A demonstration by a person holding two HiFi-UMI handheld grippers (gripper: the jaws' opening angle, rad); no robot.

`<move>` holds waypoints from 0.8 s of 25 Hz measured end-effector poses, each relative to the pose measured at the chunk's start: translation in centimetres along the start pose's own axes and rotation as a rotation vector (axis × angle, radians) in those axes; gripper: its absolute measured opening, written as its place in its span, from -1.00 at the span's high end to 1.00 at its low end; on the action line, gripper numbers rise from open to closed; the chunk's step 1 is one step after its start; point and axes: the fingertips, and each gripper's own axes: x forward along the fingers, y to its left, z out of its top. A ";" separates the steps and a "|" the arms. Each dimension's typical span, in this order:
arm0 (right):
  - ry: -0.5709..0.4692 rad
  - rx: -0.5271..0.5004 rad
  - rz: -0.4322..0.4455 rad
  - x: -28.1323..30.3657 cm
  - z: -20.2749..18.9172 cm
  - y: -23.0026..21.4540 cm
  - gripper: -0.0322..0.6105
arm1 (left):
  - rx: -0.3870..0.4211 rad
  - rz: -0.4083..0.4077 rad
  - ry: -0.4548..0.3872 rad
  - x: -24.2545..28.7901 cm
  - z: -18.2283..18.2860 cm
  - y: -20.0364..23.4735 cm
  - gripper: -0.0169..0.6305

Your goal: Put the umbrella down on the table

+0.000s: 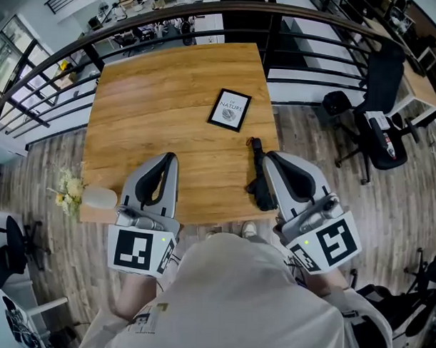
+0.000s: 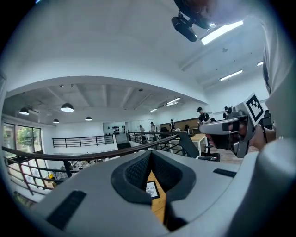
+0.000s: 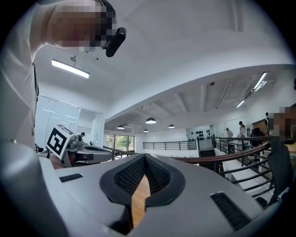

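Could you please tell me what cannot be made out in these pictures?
The umbrella: head view, its right edge hidden by the right gripper; neither gripper view shows it.
The framed card: head view, fine print too small to read.
The white object at the table corner: head view, too small to identify.

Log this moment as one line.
umbrella: lying on table | left hand-held gripper: shut, empty | right hand-held gripper: shut, empty

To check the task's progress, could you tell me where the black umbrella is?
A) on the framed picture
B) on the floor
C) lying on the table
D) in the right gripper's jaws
C: the umbrella lies on the table beside the right gripper, whose jaws are shut on nothing.
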 end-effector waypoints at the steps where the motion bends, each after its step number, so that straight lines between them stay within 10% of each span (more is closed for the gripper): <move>1: 0.005 0.001 0.004 0.1 -0.2 0.1 0.81 | -0.005 0.002 0.006 -0.1 -0.3 0.0 0.90; 20: 0.033 0.015 0.005 0.0 -1.2 -0.6 0.81 | -0.046 0.000 0.031 0.2 -1.3 -0.5 0.90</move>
